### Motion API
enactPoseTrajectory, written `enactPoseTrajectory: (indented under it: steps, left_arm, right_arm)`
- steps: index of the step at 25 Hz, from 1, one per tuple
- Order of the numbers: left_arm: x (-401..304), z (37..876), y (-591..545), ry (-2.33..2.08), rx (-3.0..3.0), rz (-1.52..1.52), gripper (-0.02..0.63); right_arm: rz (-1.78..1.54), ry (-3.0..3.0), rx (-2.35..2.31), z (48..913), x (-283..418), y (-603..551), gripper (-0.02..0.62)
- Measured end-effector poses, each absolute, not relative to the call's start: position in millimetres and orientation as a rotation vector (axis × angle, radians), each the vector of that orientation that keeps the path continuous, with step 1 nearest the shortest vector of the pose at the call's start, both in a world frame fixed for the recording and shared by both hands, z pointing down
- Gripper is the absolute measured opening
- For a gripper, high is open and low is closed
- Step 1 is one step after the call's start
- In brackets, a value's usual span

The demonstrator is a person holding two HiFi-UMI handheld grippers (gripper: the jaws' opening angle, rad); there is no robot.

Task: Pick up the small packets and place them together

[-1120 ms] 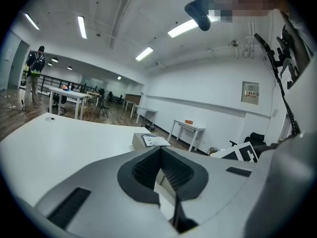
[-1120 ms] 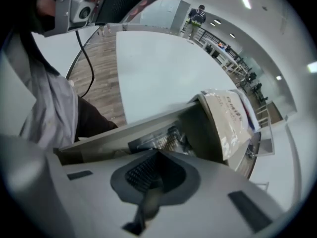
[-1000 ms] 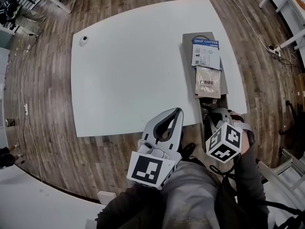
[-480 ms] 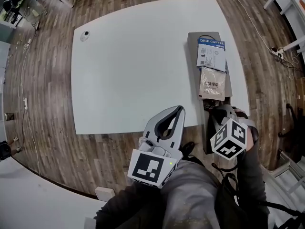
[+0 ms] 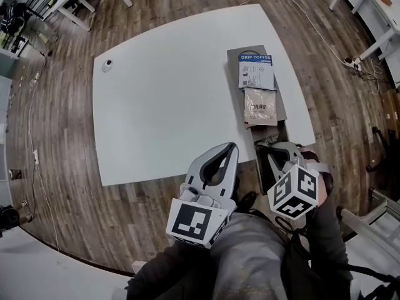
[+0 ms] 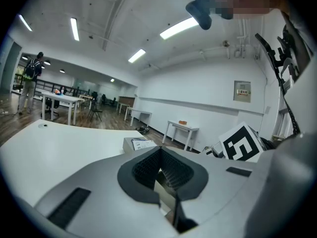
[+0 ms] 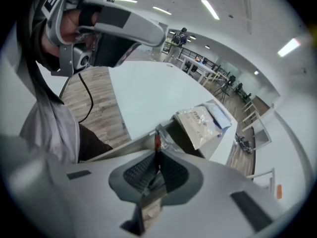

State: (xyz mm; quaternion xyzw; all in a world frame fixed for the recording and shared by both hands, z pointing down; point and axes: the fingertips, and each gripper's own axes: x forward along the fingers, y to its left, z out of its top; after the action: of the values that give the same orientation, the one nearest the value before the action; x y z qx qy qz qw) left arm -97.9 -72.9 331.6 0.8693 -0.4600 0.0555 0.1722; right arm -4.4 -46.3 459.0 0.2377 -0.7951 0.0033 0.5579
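- My right gripper [image 5: 275,154] has come up a little from the near end of the grey tray [image 5: 232,74] since the earlier frame. Its jaws have just been closing, and a thin crinkled foil packet [image 7: 162,139] is pinched between them by its edge.
- The packet hangs just above the tray's near end, at the table [image 5: 169,92] edge closest to me.
- The other two packets lie farther along the same tray. The blue drip-coffee packet [image 5: 255,72] is at the far end and the beige packet [image 5: 260,107] is just this side of it, the two touching or slightly overlapping.
- My left gripper [image 6: 159,157] is held level over the near table edge, jaws together on nothing (it has no part in this step, as far as I can judge).
- The step in hand, I'd say, is the lift and carry of the third packet.
- The next move calls for taking it forward along the tray and lowering it beside the beige packet. I should ease the jaws apart only once it rests there, because the hold on that edge is slim.
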Motion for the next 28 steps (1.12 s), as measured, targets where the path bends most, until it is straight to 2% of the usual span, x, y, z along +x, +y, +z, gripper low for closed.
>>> enactPoseTrajectory:
  steps: [8, 17, 28]
  left_arm:
    - [-73.5, 301.1, -43.9, -1.271, 2.561, 0.145, 0.003]
    - [-84.7, 304.2, -95.1, -1.295, 2.542, 0.146, 0.003]
    - [-123.2, 332.2, -173.2, -1.322, 2.438, 0.178, 0.003]
  right_arm:
    - [-0.034, -1.982, 0.715, 402.7, 1.5, -25.5, 0.035]
    - [-0.111, -2.056, 0.864, 350.1, -1.6, -114.1, 0.035]
    - [-0.036, -1.960, 0.804, 390.1, -24.0, -225.4, 0.035]
